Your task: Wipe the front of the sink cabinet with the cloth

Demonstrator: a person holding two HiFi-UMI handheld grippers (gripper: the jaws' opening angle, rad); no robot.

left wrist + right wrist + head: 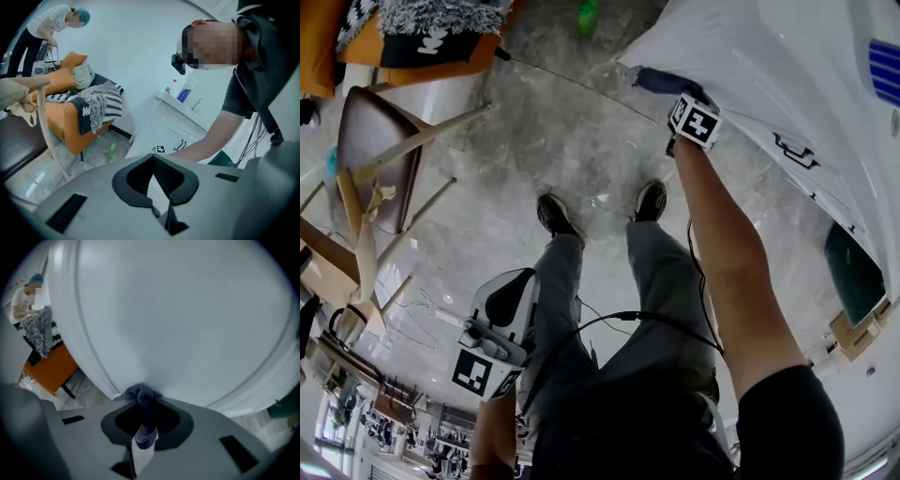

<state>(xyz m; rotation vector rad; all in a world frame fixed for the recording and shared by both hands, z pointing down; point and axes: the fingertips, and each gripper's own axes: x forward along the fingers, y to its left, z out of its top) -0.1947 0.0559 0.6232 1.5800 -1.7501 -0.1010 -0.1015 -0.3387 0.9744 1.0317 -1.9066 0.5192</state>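
A person stands on a grey marbled floor (581, 150), seen steeply from above, with two dark shoes (556, 214) near the centre of the head view. At 1 o'clock the right arm reaches out to the white sink cabinet (769, 66), which fills the upper right of that view.

The right tongs (144, 411) are clenched on a dark blue cloth (140, 393). The cloth runs as a bunched strip between the jaws, and its free end is pressed against the cabinet's white front. In the right gripper view that front fills nearly everything, and the cloth touches it at 6 o'clock. A black handle (795, 150) sits on the cabinet front at 2 o'clock in the head view, well apart from the cloth.

The left tongs (152, 160) hang low at 7 o'clock in the head view, beside the person's left leg and away from the cabinet. Their jaws are clenched tip to tip with nothing between them.

A green bottle (587, 14) is on the floor at 12 o'clock. At 10 o'clock stands a brown-seated chair (380, 150) with pale wooden legs. At 11 o'clock an orange armchair (370, 42) carries a black-and-white throw (441, 19). In the left gripper view a second person (47, 23) bends over at 10 o'clock, near the armchair.
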